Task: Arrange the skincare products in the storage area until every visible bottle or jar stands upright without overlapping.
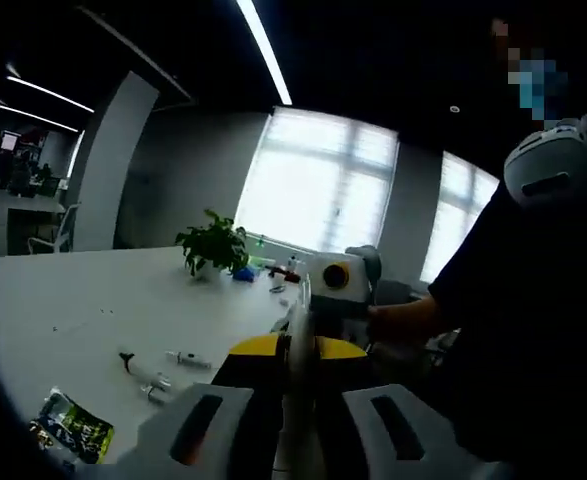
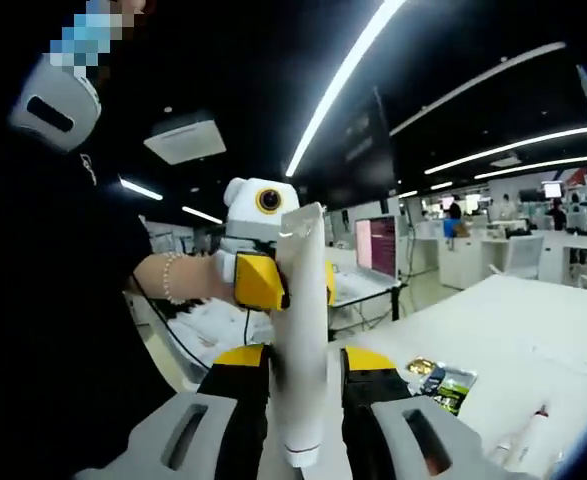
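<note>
Holding a white tube (image 2: 301, 340) upright at centre frame of the right gripper view, your right hand-held gripper (image 2: 303, 400) has its jaws closed on it. Your left hand-held gripper (image 2: 273, 282) grips the tube's upper end. In the left gripper view the tube (image 1: 295, 400) appears edge-on between the left hand-held gripper's (image 1: 295, 425) closed jaws. Small tubes (image 1: 168, 368) and a packet (image 1: 73, 428) lie on the white surface (image 1: 73, 300) at lower left.

The white tube (image 2: 301, 340) looks like smooth, matt plastic. The tabletop (image 1: 83, 295) is smooth and white, a little shiny. The small packet (image 2: 443, 385) on it is shiny foil.
</note>
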### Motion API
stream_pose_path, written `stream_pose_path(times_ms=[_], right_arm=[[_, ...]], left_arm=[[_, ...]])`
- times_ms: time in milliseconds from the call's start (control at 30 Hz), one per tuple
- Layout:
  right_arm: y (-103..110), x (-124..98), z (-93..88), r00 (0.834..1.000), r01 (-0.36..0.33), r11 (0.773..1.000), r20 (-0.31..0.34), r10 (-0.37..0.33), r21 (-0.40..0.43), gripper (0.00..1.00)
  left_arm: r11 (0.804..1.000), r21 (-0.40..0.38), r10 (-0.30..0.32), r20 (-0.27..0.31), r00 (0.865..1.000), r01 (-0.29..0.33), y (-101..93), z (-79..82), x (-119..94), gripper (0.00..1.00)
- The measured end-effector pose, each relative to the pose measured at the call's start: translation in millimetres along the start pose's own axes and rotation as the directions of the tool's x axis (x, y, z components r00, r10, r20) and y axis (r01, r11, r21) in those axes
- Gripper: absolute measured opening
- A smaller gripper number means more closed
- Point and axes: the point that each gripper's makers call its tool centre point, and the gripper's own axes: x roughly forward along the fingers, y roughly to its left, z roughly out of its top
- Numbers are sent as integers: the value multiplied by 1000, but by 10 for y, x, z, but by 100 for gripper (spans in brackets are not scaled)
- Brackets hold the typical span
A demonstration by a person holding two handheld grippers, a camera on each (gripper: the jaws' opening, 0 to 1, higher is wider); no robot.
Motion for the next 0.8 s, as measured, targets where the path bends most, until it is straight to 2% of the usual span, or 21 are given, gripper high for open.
stream_pose_path(times_ms=[133, 300, 533, 733, 767, 800], right_arm=[[47, 22, 10, 1000, -14, 1000, 2, 14, -6, 13], [71, 43, 25, 1000, -14, 1000, 12, 14, -15, 12], [113, 74, -73, 999, -48, 998, -8, 47, -46, 9], [77, 101, -117, 999, -54, 998, 0, 54, -36, 8], [71, 109, -141, 998, -57, 998, -4, 57, -37, 8], [68, 113, -150, 998, -60, 998, -2, 60, -31, 8]], left_arm=[[1000, 15, -2, -2, 1000, 2, -10, 13, 18, 5], [1000, -6, -5, 10, 1000, 5, -8, 18, -5, 5], [1000, -14, -13, -40, 999, 12, -54, -92, -9, 6], [1000, 11, 19, -48, 999, -18, 33, -127, -45, 8], [1000, 9, 24, -26, 999, -23, 47, -102, -45, 8], [999, -12, 29, -38, 999, -30, 64, -138, -48, 9]])
